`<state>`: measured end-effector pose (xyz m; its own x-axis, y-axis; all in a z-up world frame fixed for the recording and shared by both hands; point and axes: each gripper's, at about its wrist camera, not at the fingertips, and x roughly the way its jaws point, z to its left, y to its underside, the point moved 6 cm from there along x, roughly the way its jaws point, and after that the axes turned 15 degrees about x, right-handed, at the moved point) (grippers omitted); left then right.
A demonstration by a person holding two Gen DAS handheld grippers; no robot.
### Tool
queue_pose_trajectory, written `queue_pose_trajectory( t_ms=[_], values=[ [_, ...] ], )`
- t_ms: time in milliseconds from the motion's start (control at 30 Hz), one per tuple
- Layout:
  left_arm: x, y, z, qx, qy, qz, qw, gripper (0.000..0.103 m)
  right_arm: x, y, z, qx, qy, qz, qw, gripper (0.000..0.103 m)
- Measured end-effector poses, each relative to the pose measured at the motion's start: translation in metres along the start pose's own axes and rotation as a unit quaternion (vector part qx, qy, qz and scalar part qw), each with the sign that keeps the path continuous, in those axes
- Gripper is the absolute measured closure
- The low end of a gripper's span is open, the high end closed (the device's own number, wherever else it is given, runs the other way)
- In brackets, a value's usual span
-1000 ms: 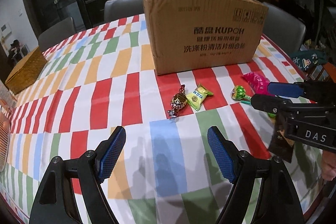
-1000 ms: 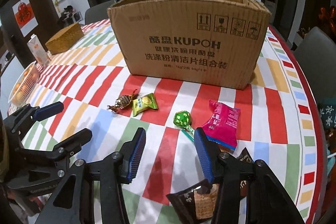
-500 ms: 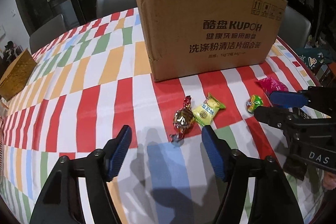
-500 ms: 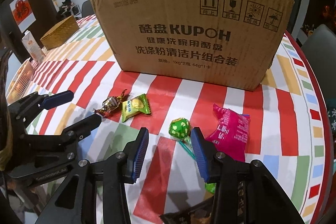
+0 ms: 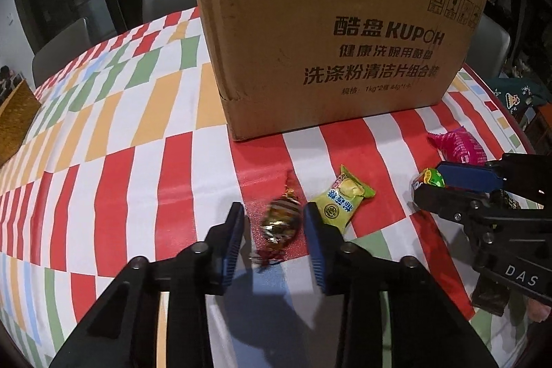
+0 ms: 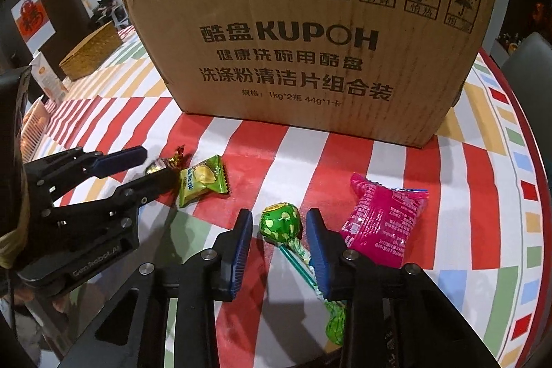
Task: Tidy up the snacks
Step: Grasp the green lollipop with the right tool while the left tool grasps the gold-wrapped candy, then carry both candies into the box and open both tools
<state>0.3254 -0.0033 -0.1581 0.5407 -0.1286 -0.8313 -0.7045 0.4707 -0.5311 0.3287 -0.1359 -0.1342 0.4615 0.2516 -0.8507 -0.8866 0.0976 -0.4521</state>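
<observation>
Striped table point(image 5: 103, 161), by the carton point(image 6: 310, 40): left gripper point(image 5: 274, 226), jaws just closing, brackets the foil candy point(image 5: 281, 223), unpinched; right gripper point(image 6: 279, 230), also just closing, brackets the green lollipop point(image 6: 280, 222), gaps both sides; green sachet point(image 6: 201, 180) between them; pink packet point(image 6: 383, 223) rightmost.

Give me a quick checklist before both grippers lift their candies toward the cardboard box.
1. Gold-striped candy between left gripper jaws, which have just been closing: ok.
2. Left pads pressing it: not ok, gaps show.
3. Green lollipop head between right gripper jaws, which have just been closing: ok.
4. Right pads gripping it: not ok, gaps on both sides.
5. Green durian candy clear of left jaws: cannot tell, it sits right beside one.
6. Cardboard box open on top: cannot tell.
</observation>
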Motion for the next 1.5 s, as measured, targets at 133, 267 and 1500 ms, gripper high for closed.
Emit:
queue_pose_trajectory(
  t_ms=[133,267,1500],
  values=[
    [0.003,0.002,-0.002,-0.005,0.008,0.002,1.0,0.078,0.004,0.0,0.0,0.0,-0.001,0.002,1.0,0.077],
    [-0.001,0.003,-0.002,-0.011,0.012,-0.004,0.9999,0.079,0.004,0.0,0.002,-0.003,-0.002,-0.002,1.0,0.077],
    [-0.181,-0.062,-0.021,0.003,-0.02,-0.19,0.9815,0.079,-0.16,-0.033,0.022,-0.007,-0.055,-0.173,0.983,0.077]
  ],
)
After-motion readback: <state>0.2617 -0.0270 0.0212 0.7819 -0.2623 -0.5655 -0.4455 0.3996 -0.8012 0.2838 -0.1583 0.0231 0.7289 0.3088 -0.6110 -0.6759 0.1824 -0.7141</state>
